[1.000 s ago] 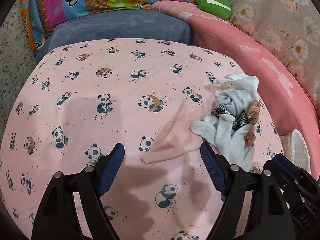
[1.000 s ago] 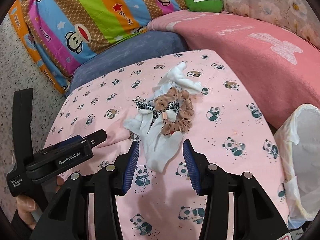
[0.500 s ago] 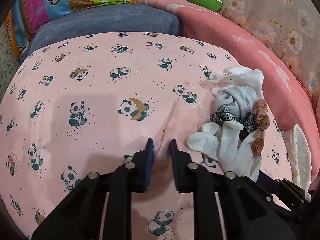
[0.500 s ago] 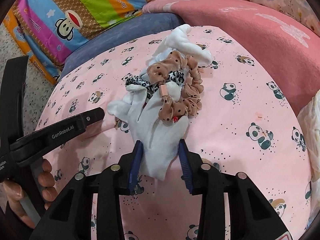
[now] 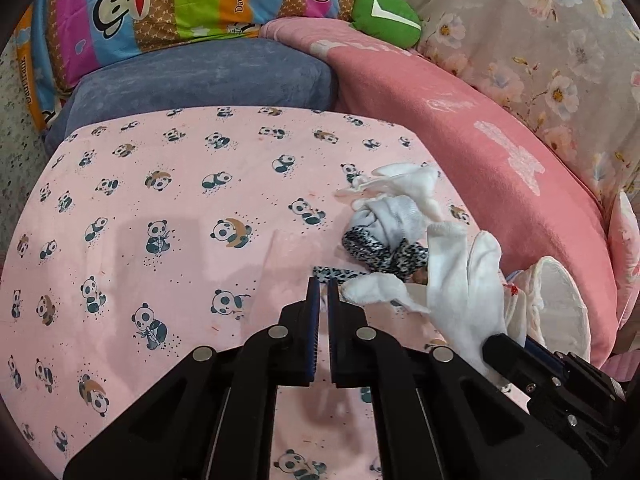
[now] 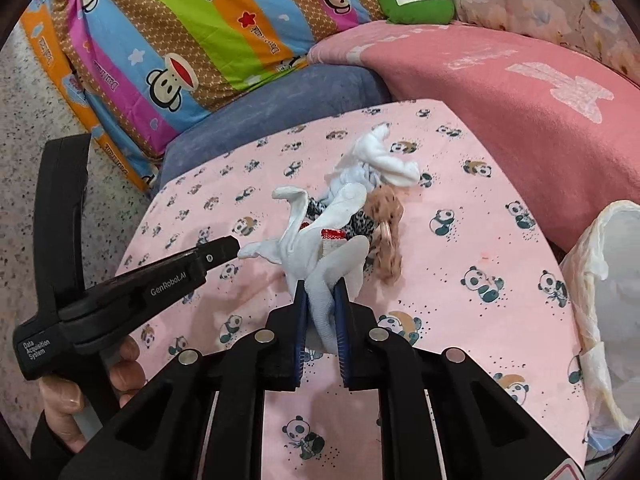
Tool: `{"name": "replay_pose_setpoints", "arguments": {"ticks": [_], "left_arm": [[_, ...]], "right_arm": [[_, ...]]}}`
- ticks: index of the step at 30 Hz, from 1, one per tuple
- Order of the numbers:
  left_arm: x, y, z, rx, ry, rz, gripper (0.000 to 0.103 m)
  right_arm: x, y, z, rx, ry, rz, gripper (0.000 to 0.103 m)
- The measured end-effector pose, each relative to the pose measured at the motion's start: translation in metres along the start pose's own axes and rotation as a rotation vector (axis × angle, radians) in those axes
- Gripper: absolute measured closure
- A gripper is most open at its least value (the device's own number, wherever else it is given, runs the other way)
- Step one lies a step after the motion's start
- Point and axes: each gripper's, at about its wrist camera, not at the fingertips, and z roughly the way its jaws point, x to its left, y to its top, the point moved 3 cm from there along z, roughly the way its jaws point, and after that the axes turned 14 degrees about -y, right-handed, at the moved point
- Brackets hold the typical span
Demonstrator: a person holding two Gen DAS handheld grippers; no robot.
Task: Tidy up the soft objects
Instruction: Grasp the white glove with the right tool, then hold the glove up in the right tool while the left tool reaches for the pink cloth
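Note:
A pile of soft things lies on the panda-print sheet: white socks, a grey sock, a leopard scrunchie and a brown dotted scrunchie. My right gripper is closing on the cuff of a white glove, which is pinched between its pads and lifted, fingers splayed. In the left wrist view the glove rises from the right gripper. My left gripper is shut on a fold of a plain pink cloth, just left of the pile. Its tip sits by a glove finger.
A white plastic bag stands open at the sheet's right edge. A pink blanket rises behind on the right, with a blue cushion, a striped monkey pillow and a green plush at the back. A person's hand holds the left gripper.
The left jaws went from wide open to shut around the pink cloth's fold and rose. The right jaws narrowed onto the white glove and lifted it off the pile.

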Motion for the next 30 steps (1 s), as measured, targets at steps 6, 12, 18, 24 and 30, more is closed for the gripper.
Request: {"name": "replay_pose_setpoints", "arguments": {"ticks": [6, 12, 18, 24, 30], "left_arm": [[-0.044, 0.009, -0.017, -0.042, -0.025, 0.062, 0.099], [-0.092, 0.010, -0.024, -0.062, -0.088, 0.116, 0.099], [-0.141, 0.007, -0.020, -0.054, -0.147, 0.180, 0.099], [-0.187, -0.002, -0.010, -0.035, -0.200, 0.235, 0.099], [-0.181, -0.014, 0.005, -0.003, -0.140, 0.219, 0.097]], "right_arm": [[-0.024, 0.021, -0.046, -0.093, -0.015, 0.032, 0.089], [-0.062, 0.035, -0.086, -0.170, -0.051, 0.087, 0.089], [-0.112, 0.041, -0.115, -0.216, -0.099, 0.153, 0.089], [-0.153, 0.039, -0.132, -0.233, -0.139, 0.204, 0.089], [-0.178, 0.031, -0.132, -0.217, -0.150, 0.225, 0.089]]}}
